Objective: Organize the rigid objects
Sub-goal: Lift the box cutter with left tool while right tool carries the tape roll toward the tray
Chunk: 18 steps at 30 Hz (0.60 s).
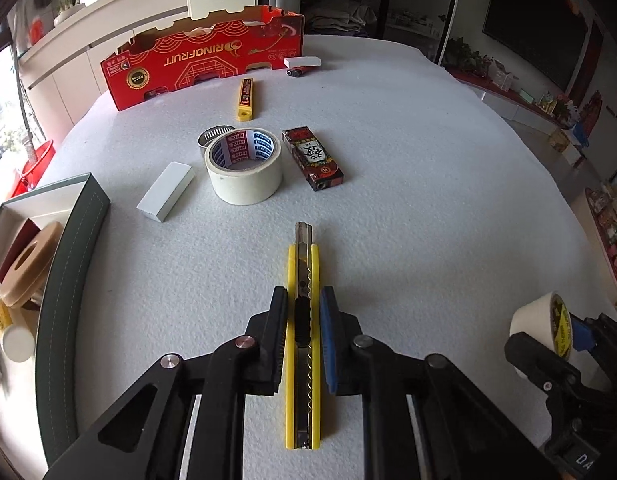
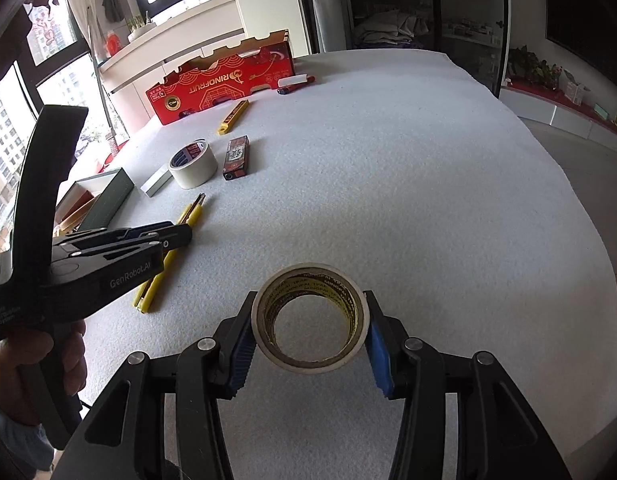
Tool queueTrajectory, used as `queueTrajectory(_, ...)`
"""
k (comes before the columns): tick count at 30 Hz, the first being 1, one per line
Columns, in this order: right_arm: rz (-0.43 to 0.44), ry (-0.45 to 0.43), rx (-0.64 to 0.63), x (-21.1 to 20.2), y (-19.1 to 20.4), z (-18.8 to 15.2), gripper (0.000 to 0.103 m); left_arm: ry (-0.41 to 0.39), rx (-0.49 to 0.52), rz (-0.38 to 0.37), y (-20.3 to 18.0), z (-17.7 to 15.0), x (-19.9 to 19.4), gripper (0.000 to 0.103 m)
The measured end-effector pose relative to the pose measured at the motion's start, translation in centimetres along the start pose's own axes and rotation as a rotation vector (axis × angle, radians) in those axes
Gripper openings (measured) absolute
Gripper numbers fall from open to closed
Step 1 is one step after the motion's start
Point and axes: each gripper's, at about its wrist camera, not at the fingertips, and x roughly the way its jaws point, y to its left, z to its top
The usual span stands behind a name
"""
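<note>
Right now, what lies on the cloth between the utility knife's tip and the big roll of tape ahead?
Nothing: in the left wrist view, bare white cloth runs from the utility knife to the big tape roll.

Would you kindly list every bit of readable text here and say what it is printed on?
"RINOFRUIT": red cardboard box, printed upside down.
"GenRobot.AI": left gripper body.
"MINGPAI TPAE": core of the tape roll held by the right gripper.
White tape roll core, dark box, yellow case: too blurred.
</note>
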Motion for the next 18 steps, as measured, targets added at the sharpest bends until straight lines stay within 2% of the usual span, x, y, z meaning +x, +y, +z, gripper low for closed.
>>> queueTrajectory(10,0.014,0.005,-0.002,-1.2,1.2,-1.0,0.05,-0.087,-0.123,-0.057,1.8,-3.2,-5.3,0.017)
queueTrajectory(18,0.015,0.004,-0.018,-1.9,2.6,-1.2,0.05,-0.148,-0.146,-0.015,2.3,-5.3,-8.2,0.017)
